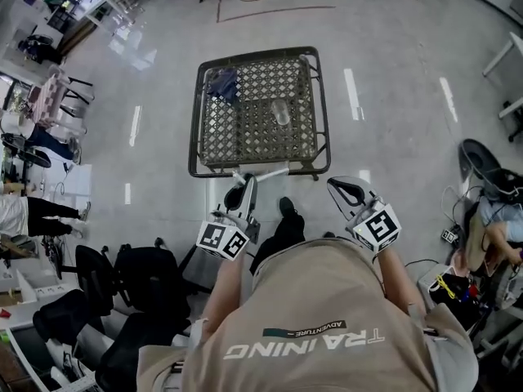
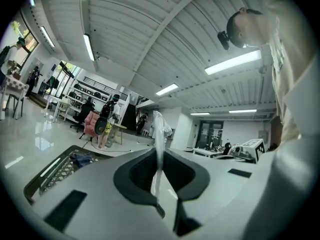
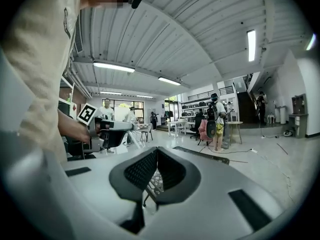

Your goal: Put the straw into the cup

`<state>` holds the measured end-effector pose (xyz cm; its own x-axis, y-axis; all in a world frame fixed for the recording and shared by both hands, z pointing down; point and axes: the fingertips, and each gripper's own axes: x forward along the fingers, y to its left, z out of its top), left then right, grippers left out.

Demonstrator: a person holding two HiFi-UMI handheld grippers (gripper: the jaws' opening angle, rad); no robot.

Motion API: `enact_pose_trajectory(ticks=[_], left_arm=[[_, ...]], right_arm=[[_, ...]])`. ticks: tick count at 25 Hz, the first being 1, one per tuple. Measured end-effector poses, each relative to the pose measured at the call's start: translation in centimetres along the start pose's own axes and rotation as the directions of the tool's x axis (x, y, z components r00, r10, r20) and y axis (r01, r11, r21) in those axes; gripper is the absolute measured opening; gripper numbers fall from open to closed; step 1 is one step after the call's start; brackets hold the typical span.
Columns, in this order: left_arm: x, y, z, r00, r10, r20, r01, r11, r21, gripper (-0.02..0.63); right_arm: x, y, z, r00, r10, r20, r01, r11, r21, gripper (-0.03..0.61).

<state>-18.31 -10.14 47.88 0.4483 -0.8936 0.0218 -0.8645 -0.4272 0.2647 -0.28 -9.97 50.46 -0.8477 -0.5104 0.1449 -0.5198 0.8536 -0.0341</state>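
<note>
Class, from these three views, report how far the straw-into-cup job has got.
Done: the left gripper is shut on the straw. In hand: it is held at the near edge of the lattice table. Left: the cup stands there with no straw in it yet. The right gripper is shut, empty.

**Head view.** Across back of shirt (image 1: 327, 296), upside down to camera: "TRAINING", large white caps. Just above it in frame, also upside down: "ADVENTURE", small white caps, beside short dark bar.

**Markers.** Sq. b/w code patterns, not legible as letters or nos., on cube (image 1: 222, 240) of left gripper (image 1: 248, 180) and cube (image 1: 378, 228) of right gripper (image 1: 330, 183). Same type of marker also in left gripper view (image 2: 254, 147) and right gripper view (image 3: 88, 113), on opposite gripper's cube.

**Background.** Room signs, screens etc. too small or blurred to read.
</note>
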Motion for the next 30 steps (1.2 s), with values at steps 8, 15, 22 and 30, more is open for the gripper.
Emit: enact_pose_trajectory(ticks=[8, 15, 22, 30], left_arm=[[4.7, 7.9, 2.5, 1.0, -0.026, -0.013, 0.026, 1.0, -0.001, 0.044], [7.5, 12.5, 2.7, 0.998, -0.06, -0.033, 0.06, 0.998, -0.021, 0.044], [10.2, 14.5, 3.2, 0.996, -0.083, -0.038, 0.082, 0.996, -0.027, 0.043], [15.3, 15.7, 4.2, 0.993, -0.095, -0.073, 0.096, 0.995, 0.002, 0.044]], right_arm=[[8.1, -1.9, 4.5, 1.0, 0.005, 0.0, -0.005, 0.997, -0.071, 0.018], [13.5, -2.7, 6.2, 1.0, 0.012, -0.025, -0.015, 0.99, -0.143, 0.018], [14.5, -4.5, 5.6, 0.998, -0.029, -0.052, 0.024, 0.994, -0.105, 0.018], [13.9, -8.1, 4.8, 0.994, -0.074, -0.078, 0.068, 0.995, -0.076, 0.018]])
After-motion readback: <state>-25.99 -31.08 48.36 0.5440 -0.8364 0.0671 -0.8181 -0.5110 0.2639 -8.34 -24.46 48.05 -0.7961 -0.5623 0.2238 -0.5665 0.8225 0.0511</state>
